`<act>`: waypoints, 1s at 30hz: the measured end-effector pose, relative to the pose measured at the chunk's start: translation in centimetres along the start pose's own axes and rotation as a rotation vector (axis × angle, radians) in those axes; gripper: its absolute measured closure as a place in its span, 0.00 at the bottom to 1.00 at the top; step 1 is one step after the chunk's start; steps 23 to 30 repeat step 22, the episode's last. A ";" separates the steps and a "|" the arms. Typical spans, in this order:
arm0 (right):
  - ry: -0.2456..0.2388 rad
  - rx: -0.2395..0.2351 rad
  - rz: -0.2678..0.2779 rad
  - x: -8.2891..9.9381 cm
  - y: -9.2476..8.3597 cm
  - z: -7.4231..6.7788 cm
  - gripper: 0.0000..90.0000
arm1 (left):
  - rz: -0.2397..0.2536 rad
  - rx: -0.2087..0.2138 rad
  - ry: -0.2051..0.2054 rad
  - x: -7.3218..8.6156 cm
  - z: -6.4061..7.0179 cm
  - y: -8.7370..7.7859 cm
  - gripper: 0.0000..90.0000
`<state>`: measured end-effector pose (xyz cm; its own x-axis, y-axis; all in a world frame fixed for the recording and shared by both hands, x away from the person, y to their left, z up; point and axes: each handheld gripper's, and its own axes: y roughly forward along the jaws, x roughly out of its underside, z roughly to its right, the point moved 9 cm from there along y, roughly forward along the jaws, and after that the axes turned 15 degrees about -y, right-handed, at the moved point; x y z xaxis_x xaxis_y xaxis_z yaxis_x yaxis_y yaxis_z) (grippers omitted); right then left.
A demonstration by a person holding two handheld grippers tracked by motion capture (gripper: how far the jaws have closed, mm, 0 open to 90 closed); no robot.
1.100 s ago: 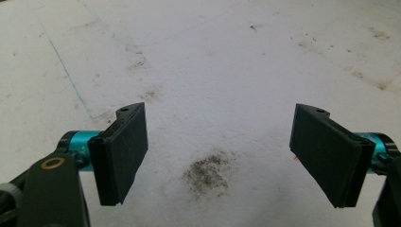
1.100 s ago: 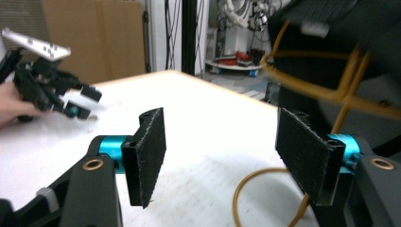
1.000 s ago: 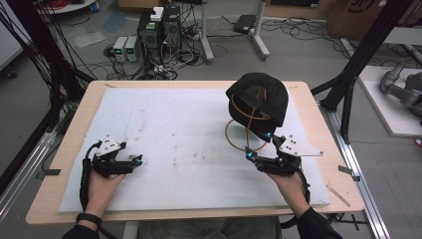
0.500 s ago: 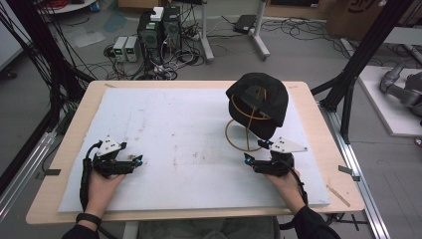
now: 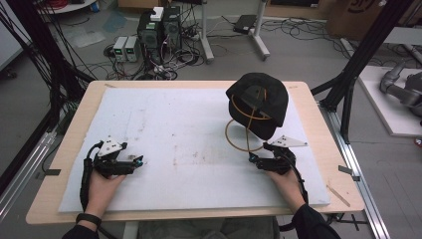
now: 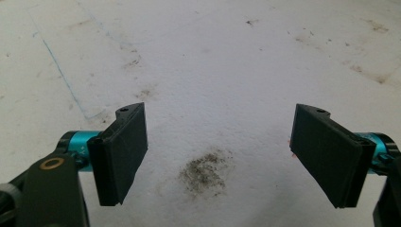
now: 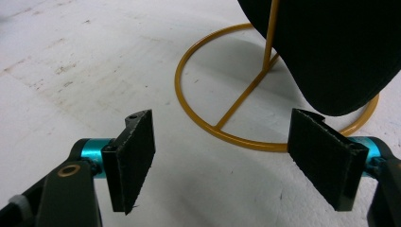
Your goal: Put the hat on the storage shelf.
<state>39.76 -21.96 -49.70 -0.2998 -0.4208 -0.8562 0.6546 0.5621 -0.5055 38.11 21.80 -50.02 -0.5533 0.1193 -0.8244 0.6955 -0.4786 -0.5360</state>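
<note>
Our right gripper (image 7: pixel 222 161) holds its jaws wide and empty just short of the yellow wire stand (image 7: pixel 265 94), whose top carries the black cap (image 5: pixel 259 102). We judge an approach; next, reach the cap. Well left of the stand, our left gripper (image 6: pixel 220 156) gapes over stained white mat (image 6: pixel 203 56).

The black cloth cap (image 5: pixel 259 102) at 1 o'clock looks matt and soft. The thin yellow wire stand (image 7: pixel 222 120) beneath it is smooth and slightly glossy. The white table covering (image 5: pixel 199 129) is matt, rough and stained. The pale wooden table edge (image 5: pixel 74 107) appears smooth.
</note>
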 end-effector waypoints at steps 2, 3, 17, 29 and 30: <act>-0.010 0.000 -0.001 0.0 0.0 0.0 0.26 | -0.004 -0.003 0.001 0.0 0.0 0.0 0.22; -0.015 0.001 0.000 0.0 0.0 0.0 0.26 | -0.006 -0.002 0.006 0.0 0.0 0.1 0.22; -0.013 -0.001 -0.007 0.0 0.0 -0.2 0.26 | -0.012 -0.006 0.012 0.1 0.1 0.1 0.22; -0.022 -0.001 -0.011 0.0 0.1 -0.1 0.26 | -0.011 -0.004 0.011 0.1 0.1 0.1 0.22; -0.022 -0.001 -0.011 0.0 0.1 -0.1 0.26 | -0.011 -0.004 0.011 0.1 0.1 0.1 0.22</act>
